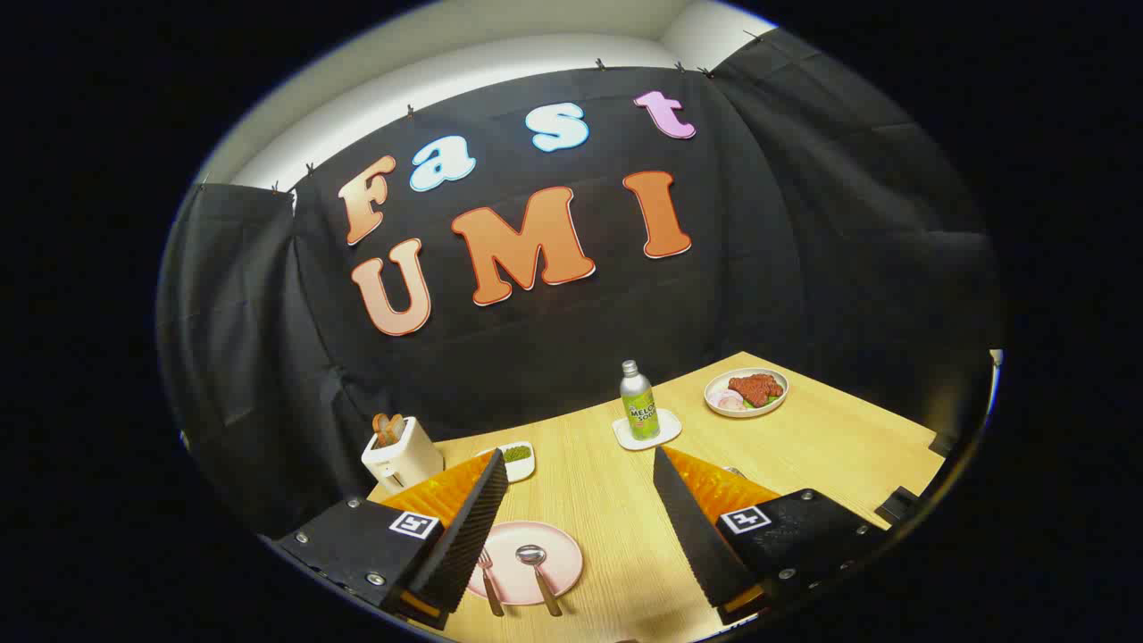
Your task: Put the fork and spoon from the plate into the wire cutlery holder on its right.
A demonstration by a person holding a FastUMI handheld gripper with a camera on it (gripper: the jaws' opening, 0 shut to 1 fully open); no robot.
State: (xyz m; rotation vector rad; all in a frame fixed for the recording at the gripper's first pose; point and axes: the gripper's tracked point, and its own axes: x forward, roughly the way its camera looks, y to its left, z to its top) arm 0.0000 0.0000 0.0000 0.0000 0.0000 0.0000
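Start at the far left of the table (pixel 607 500), where a white toaster (pixel 402 454) holds brown slices of bread in its slot. Just right of it sits a small white rectangular dish (pixel 518 461) with something green inside.

Nearer to you lies the round pink plate (pixel 558 558), and on it are your two task items: the silver fork (pixel 488 580) on the left and the silver spoon (pixel 538 573) beside it on the right. Both lie with their heads toward the far side and their wooden-looking handles pointing back toward you, roughly parallel to each other and to your line of approach.

Your gripper (pixel 580 487) is spread wide and grasps nothing. The plate sits low between the fingers, hard against the left one, so the fork is partly tucked beside that finger. You need to drop and shift left to bring the fork between the pads, and closing across the handle looks to be the easy grip.

Further right, at the far middle, a green soda bottle with a silver cap (pixel 638 402) stands upright on a white square coaster (pixel 647 432). Beyond it to the right, a white bowl (pixel 746 393) holds reddish food with some pale slices.

A small metallic glint shows just above the right finger; it may be the wire holder, but you cannot tell.
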